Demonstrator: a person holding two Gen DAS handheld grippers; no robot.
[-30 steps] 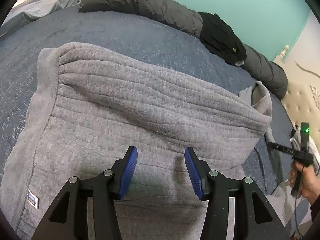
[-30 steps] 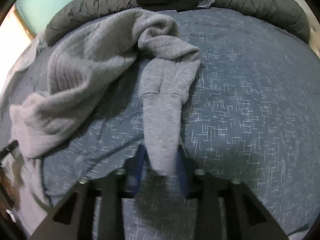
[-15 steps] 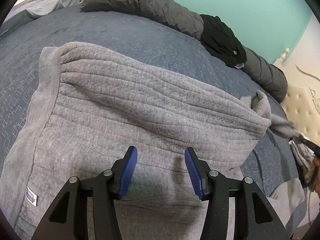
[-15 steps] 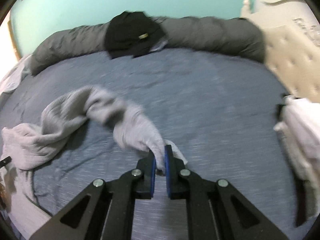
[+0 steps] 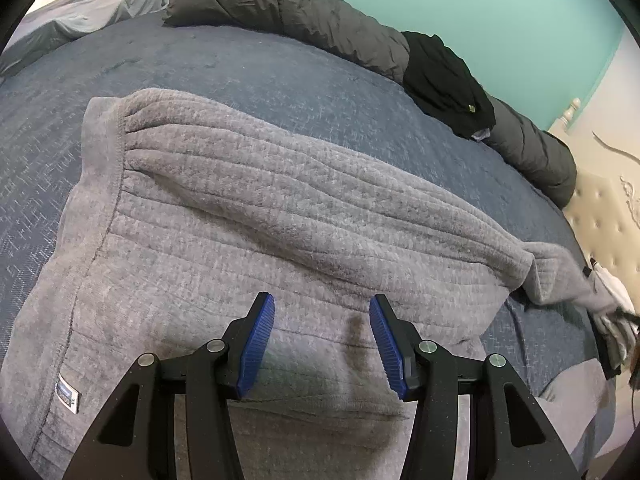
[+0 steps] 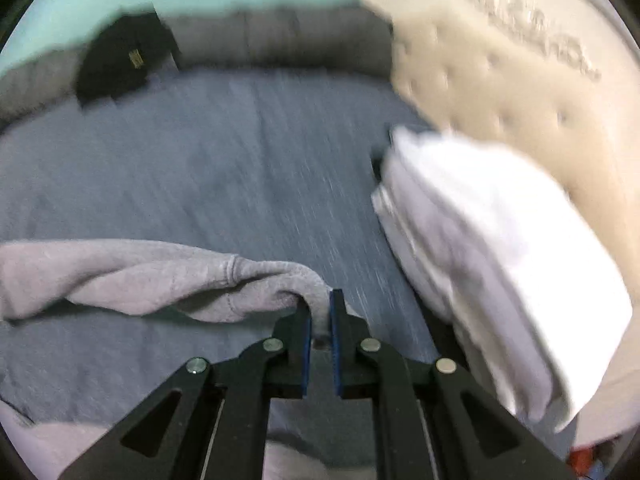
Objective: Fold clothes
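Garment: grey knit sweatshirt [image 5: 248, 232], spread on the blue bedspread [image 5: 240, 76] of the bed, body wrinkled in long ridges, hem band toward the left of the left wrist view.
Left hand-held gripper [image 5: 322, 344]: released, blue pads apart, poised over the near part of the sweatshirt body; whether the pads touch the fabric cannot be told.
Sleeve [image 6: 160, 276]: stretched out from the garment body toward the right hand-held gripper.
Right hand-held gripper [image 6: 320, 320]: clenched on the sleeve cuff; a fold of grey fabric sits pinched between the two pads. Its jaws have just been closing on that fabric.
Left wrist view only: full garment body, a small label [image 5: 67, 394] sewn near the left seam, the sleeve running off to the right edge.
Right wrist view only: the cuff grip itself, a stack of folded white cloth [image 6: 500, 248] beside the cream tufted headboard [image 6: 520, 80]; this view is motion-blurred.
Both views: grey rolled duvet [image 5: 304, 12] along the far bed edge with a black garment [image 5: 444, 80] lying on it, teal wall [image 5: 500, 8] behind.
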